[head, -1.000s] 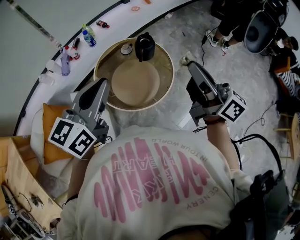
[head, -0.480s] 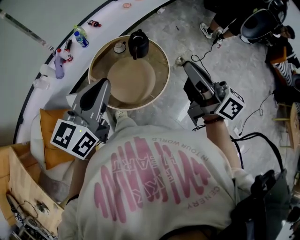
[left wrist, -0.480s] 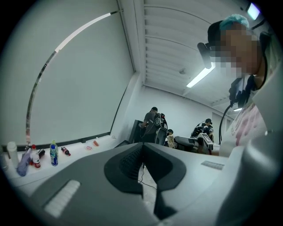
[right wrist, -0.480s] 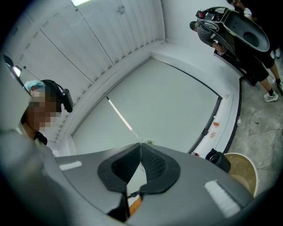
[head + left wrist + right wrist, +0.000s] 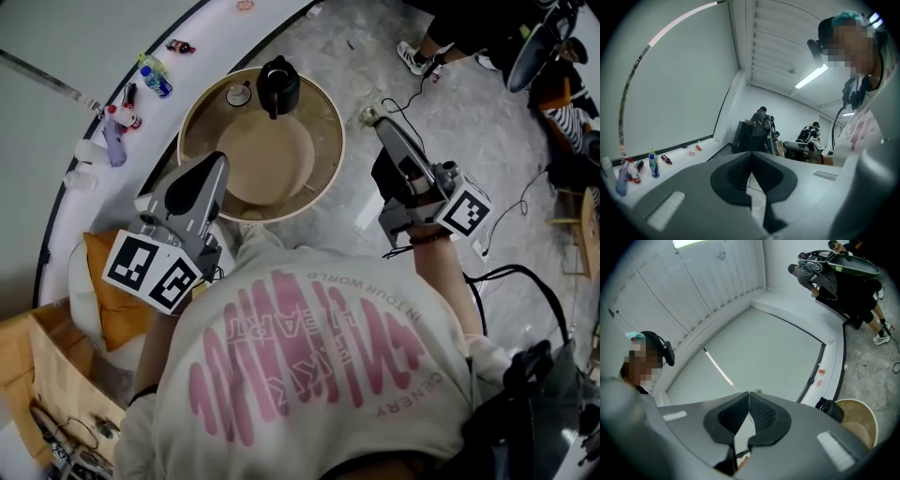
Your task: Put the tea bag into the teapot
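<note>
A black teapot (image 5: 277,86) stands at the far edge of a round wooden table (image 5: 323,164). Just left of it sits a small white dish (image 5: 240,94); I cannot make out a tea bag. My left gripper (image 5: 219,160) is held up over the table's near left rim, its jaws shut and empty (image 5: 751,154). My right gripper (image 5: 382,126) hangs over the floor to the right of the table, also shut on nothing (image 5: 749,393). In the right gripper view the teapot (image 5: 830,409) and the table (image 5: 868,420) show at the lower right.
A white curved ledge (image 5: 84,197) with bottles (image 5: 150,77) runs along the left. An orange cushion (image 5: 117,314) lies below my left gripper. Cables (image 5: 412,94) cross the grey floor, and people (image 5: 469,33) stand at the far right.
The view has shifted slightly. Both grippers stay raised and shut, and the left one has edged a little toward the table's rim.
</note>
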